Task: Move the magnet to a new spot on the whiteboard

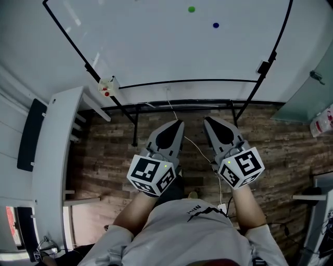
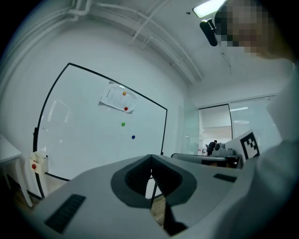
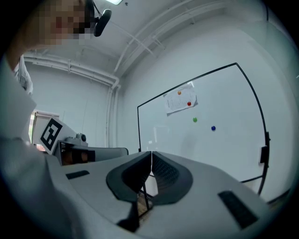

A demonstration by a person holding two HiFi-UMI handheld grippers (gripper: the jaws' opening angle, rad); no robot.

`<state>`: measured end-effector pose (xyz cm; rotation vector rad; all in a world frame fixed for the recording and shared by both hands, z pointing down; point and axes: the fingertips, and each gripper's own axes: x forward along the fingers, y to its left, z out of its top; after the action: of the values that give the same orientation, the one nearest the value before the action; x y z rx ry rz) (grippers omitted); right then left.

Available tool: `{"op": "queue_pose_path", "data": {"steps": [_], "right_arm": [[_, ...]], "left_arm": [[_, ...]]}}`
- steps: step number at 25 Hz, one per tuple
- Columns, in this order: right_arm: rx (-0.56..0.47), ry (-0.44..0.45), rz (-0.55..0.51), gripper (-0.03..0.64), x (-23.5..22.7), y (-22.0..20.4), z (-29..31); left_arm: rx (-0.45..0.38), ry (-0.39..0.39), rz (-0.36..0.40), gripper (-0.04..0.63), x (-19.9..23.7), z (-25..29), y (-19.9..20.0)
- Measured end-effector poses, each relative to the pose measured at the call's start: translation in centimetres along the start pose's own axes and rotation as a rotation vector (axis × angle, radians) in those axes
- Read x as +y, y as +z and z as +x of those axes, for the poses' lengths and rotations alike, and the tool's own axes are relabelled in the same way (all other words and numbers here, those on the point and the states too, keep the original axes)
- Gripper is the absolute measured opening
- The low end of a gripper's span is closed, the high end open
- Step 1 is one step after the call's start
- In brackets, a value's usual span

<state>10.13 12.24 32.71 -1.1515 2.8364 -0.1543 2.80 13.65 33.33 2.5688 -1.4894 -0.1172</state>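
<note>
The only print was on a sheet of paper [image 2: 117, 98] near the top edge of the whiteboard [image 1: 156, 41], and it was too small to read. There was also a small black word on the person's shirt [image 1: 197, 209], too small to read as well. The cubes on the grippers had black and white squares, not words.

Four little round magnets sat flat on the whiteboard. The orange magnet [image 2: 124, 93] and the red magnet [image 2: 125, 108] held the paper. The green magnet [image 1: 191, 9] was near the middle of the whiteboard, under the paper. The blue magnet [image 1: 216, 25] was close by, a bit lower and nearer the right edge. Each magnet looked like a plain colored dot. They were round, so they had no long side and pointed no way. I could not tell which one was to be moved.

The left gripper [image 1: 179, 123] was closed tight with nothing in it. The right gripper [image 1: 206, 120] was closed and empty too. Both were held side by side over the wood floor [image 1: 281, 150], well apart from the whiteboard and pointing toward it.

A small white box [image 1: 107, 85] with red bits hung at the left edge of the whiteboard, near the bottom corner.
</note>
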Motion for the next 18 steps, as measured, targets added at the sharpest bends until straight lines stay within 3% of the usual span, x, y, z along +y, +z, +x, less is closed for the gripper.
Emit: {"op": "queue_pose_path", "data": {"steps": [13, 18], "right_arm": [[0.026, -0.079, -0.023, 0.015, -7.3, -0.3, 12.3], [0.023, -0.136, -0.028, 0.015, -10.4, 0.0, 17.0]], "left_arm": [[0.004, -0.07, -0.015, 0.012, 10.0, 10.8, 1.2], [0.018, -0.129, -0.007, 0.012, 13.2, 15.1, 1.8]]}}
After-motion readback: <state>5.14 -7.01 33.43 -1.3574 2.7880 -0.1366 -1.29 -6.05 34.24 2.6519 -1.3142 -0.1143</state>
